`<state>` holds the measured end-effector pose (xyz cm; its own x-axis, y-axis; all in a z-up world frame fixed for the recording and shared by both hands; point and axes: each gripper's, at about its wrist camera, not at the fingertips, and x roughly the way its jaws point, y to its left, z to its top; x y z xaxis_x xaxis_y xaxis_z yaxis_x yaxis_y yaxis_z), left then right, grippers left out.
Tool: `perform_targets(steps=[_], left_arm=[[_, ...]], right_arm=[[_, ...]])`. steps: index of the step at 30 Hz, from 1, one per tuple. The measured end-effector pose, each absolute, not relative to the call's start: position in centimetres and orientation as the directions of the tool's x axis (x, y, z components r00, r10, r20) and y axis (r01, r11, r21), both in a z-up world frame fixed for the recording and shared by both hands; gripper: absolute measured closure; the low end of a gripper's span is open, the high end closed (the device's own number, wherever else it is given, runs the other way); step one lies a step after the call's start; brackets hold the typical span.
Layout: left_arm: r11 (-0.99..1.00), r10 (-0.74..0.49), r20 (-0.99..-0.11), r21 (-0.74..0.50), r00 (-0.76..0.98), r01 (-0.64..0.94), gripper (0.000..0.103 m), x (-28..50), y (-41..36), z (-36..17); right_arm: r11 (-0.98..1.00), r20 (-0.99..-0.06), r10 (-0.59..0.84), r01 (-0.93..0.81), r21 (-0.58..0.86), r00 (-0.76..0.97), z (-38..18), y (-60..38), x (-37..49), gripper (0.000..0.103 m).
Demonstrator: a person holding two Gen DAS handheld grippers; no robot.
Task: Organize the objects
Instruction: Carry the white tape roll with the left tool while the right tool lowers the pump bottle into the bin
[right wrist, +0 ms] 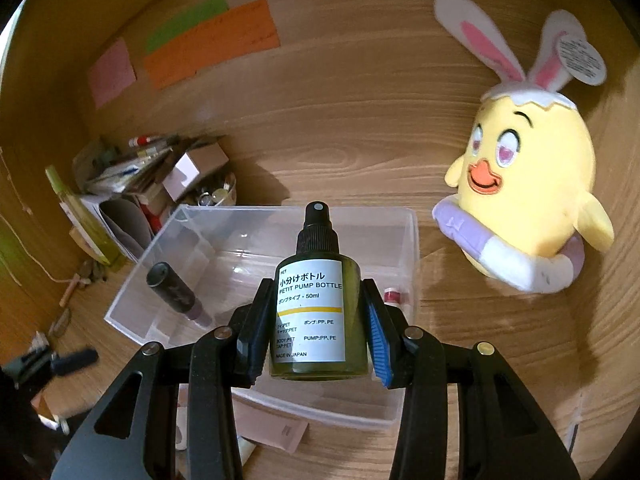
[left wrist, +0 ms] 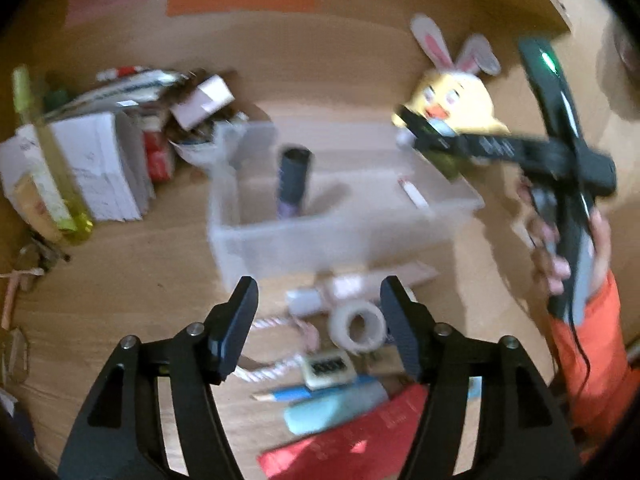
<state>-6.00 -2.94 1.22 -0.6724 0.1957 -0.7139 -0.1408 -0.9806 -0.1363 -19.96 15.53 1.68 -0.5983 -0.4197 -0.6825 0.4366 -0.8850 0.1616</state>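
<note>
Pump bottle (right wrist: 316, 304): light, rigid, smooth plastic (label may slip); best held mid-body.
Right tool (right wrist: 316, 328): clamped on its sides, above the clear bin (right wrist: 412, 240).
Left tool (left wrist: 318, 328): wide open, empty, above the tape roll (left wrist: 358, 326).

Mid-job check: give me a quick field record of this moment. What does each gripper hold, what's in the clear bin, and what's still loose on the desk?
right gripper: shut on green pump bottle, held upright over the bin
left gripper: open, empty, above the loose items
clear bin: holds a dark tube and a small red-capped item
loose on desk: tape roll, striped rope, small timer, teal tube, red packet
beside bin: chick plush on the right
left of bin: cluttered stack of boxes and papers
</note>
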Motion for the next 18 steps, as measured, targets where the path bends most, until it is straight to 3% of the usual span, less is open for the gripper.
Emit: perform_targets(steps=[10,15,18], left_arm=[[-0.967,0.248,-0.794,-0.165,-0.555,-0.196,0.040,-7.7,0.0,-2.5],[-0.966,0.242,-0.813,-0.152,-0.530,-0.208,0.049,-8.4,0.8,-3.5],[-0.968,0.241,-0.826,-0.164,-0.510,-0.191,0.063,-8.9,0.5,-4.4]], right_arm=[[-0.879,-0.730,-0.398,0.459,0.130,-0.556,0.0,13.7,-20.9,0.064],[-0.880,-0.753,-0.355,0.470,0.068,-0.554,-0.6,12.7,-21.4,0.064],[-0.877,-0.769,-0.349,0.477,0.067,-0.535,-1.0,12.3,-22.0,0.064]])
